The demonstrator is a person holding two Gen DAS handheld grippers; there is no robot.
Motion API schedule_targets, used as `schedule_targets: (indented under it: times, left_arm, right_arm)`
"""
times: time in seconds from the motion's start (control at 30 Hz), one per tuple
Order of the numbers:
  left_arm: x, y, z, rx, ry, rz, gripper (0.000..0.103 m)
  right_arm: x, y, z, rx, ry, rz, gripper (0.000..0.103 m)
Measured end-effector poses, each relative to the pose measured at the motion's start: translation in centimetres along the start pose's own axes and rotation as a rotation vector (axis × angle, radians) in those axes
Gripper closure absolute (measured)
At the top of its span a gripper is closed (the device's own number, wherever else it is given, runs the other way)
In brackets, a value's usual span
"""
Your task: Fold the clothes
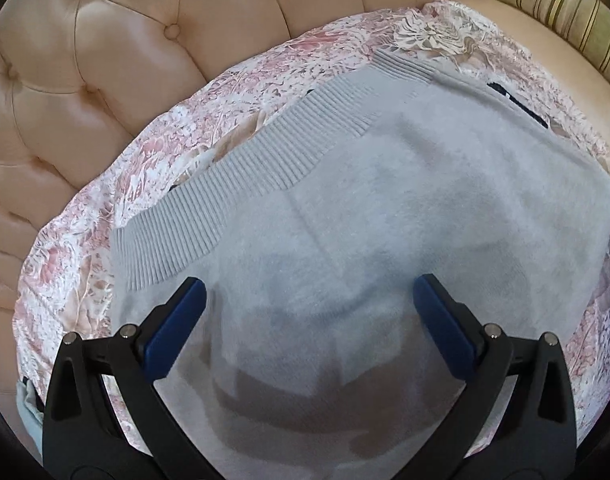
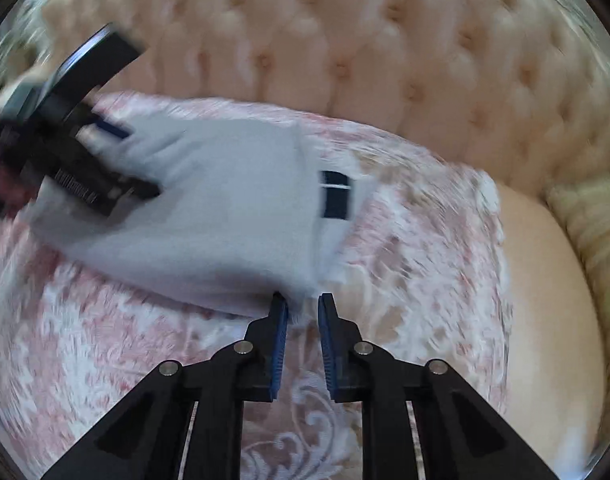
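Tufted peach leather sofa back [image 1: 105,92] fills the background, and the seat carries a pink-and-white floral quilted throw [image 1: 65,280] spread across it; a green-and-gold striped cushion [image 1: 565,20] sits at the far right end, with bare peach seat [image 2: 545,280] showing beside the throw. On the throw lies the folded pale grey knitted sweater [image 1: 385,208], flat, its ribbed hem band [image 1: 225,200] toward the sofa back; in the right wrist view its long axis runs slantwise, from upper left to lower right. A navy strip with a white stripe [image 2: 336,194] peeks from its right edge. Left tongs [image 1: 309,304] hang spread wide right over the sweater, nothing between the blue pads. Right tongs [image 2: 303,308], nearly together, sit at the sweater's near corner; whether they pinch cloth I cannot tell, the picture is blurred.
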State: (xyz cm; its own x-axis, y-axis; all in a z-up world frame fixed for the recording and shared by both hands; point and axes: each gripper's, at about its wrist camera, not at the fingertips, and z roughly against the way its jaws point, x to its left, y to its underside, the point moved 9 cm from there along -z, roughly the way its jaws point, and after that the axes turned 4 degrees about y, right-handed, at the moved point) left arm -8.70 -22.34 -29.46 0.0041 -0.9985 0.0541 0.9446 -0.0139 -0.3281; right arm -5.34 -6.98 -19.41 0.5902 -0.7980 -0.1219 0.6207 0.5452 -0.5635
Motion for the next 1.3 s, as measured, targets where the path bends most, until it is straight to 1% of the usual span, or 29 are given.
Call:
schedule_targets:
  times: [0.07,0.13,0.2,0.23,0.3,0.33,0.37,0.4,0.43,0.5,0.57,0.6,0.63,0.67,0.7,0.77,0.8,0.9,1.0,1.17,1.27,1.3]
  left_arm:
    - [0.0,0.0,0.0,-0.002,-0.001,0.007,0.000]
    - [0.0,0.1,0.0,-0.009,-0.001,0.009,0.000]
    - [0.0,0.0,0.1,-0.018,0.000,0.010,0.000]
    - [0.0,0.0,0.1,-0.023,0.001,0.010,0.000]
    - [-0.1,0.0,0.2,-0.031,0.002,0.011,0.000]
    - [-0.1,0.1,0.2,-0.038,0.001,0.015,0.000]
    - [-0.1,0.2,0.3,-0.047,0.001,0.023,0.000]
    - [-0.1,0.2,0.4,-0.055,0.000,0.030,0.000]
    - [-0.1,0.3,0.4,-0.064,-0.002,0.035,0.000]
    - [-0.1,0.2,0.5,-0.075,-0.006,0.031,0.000]
    - [-0.1,0.1,0.4,-0.073,0.001,0.025,0.000]
    - [0.0,0.0,0.3,-0.069,0.010,0.027,0.000]
    - [0.1,0.0,0.2,-0.066,0.020,0.032,0.000]
    - [0.2,0.1,0.1,-0.065,0.030,0.039,0.000]
    - [0.2,0.1,0.1,-0.064,0.039,0.048,0.000]
    - [0.3,0.3,0.0,-0.062,0.050,0.063,0.000]
    - [0.3,0.4,0.0,-0.062,0.051,0.063,0.000]
    - [0.2,0.8,0.1,-0.057,0.060,0.055,0.000]
    - [0.2,1.7,0.5,-0.053,0.072,0.066,0.000]
    - [-0.2,2.9,1.3,-0.074,0.062,0.078,0.000]
    - [-0.5,2.9,1.8,-0.105,0.049,0.064,0.000]
    - [-0.6,2.7,2.0,-0.124,0.041,0.046,0.000]
  right_arm:
    - [-1.2,1.3,-0.3,0.054,-0.010,-0.101,0.087]
    - [-2.4,2.6,-0.5,0.108,-0.020,-0.203,0.085]
    - [-3.3,3.3,0.8,0.086,-0.033,-0.294,0.085]
    - [-3.6,3.2,1.7,0.068,-0.015,-0.323,0.082]
    - [-2.7,0.9,3.7,-0.009,-0.012,-0.312,0.080]
    - [-1.5,-0.6,4.1,-0.039,-0.015,-0.271,0.067]
    - [-0.3,-2.2,4.4,-0.069,-0.017,-0.229,0.058]
    - [1.0,-3.8,4.7,-0.098,-0.020,-0.187,0.039]
    - [2.5,-5.1,4.0,-0.097,-0.030,-0.145,0.032]
    - [4.1,-6.0,2.0,-0.050,-0.026,-0.092,0.032]
    - [4.6,-5.3,-0.9,0.044,0.029,-0.041,0.032]
    - [4.3,-4.3,-2.4,0.101,0.049,-0.042,0.032]
    - [4.0,-3.0,-3.6,0.150,0.040,-0.062,0.024]
    - [3.3,-2.7,-3.7,0.111,0.015,-0.123,0.020]
    - [2.7,-2.0,-4.0,0.131,-0.022,-0.185,0.016]
    - [2.4,-1.4,-3.9,0.136,-0.078,-0.209,0.016]
    - [2.8,-1.2,-3.8,0.155,-0.064,-0.144,0.015]
    - [3.4,-0.9,-3.5,0.232,-0.085,-0.088,0.012]
    - [4.1,-0.2,-3.0,0.273,-0.092,-0.046,0.009]
    - [4.6,0.9,-2.0,0.276,-0.092,-0.017,0.009]
    - [4.5,1.1,-1.3,0.244,-0.074,-0.014,0.008]
    - [4.4,1.1,-1.1,0.231,-0.065,-0.013,0.003]
